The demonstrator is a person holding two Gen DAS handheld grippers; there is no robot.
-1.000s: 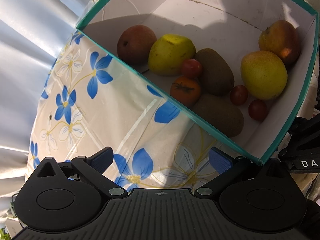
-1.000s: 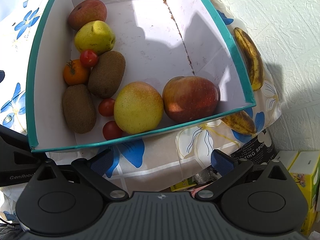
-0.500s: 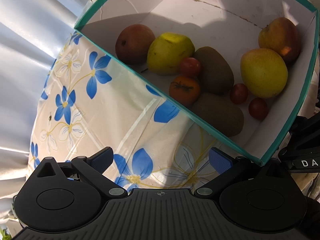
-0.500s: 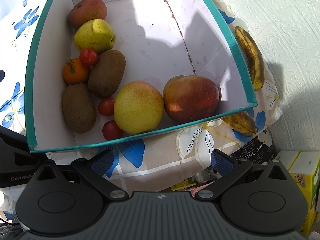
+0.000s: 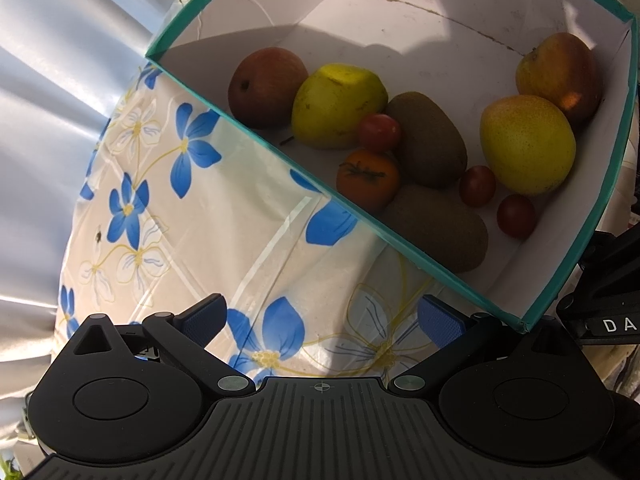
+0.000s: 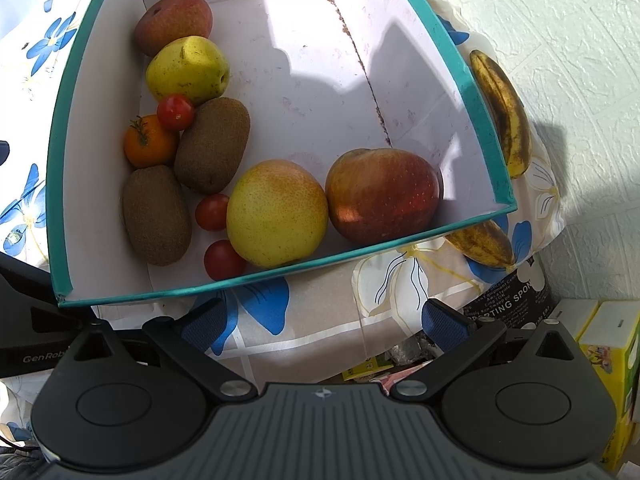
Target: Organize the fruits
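box (image 6: pixel 472 92) right half bare, fruit crowding left and near walls, banana (image 6: pixel 502 112) outside right rim

Left tool (image 5: pixel 320 318), right tool (image 6: pixel 323 318): black ribbed bodies, blue textured pads, silver pivot screws, apparently matching.

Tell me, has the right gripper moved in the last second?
Yes, slightly. In the right wrist view the box's near rim sits a little higher than before, so the open right gripper has eased back from it.

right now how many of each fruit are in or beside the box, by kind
apples: 2
pears: 2
kiwis: 2
small red tomatoes: 3
orange tomato: 1
bananas, outside the box: 2
total: 12
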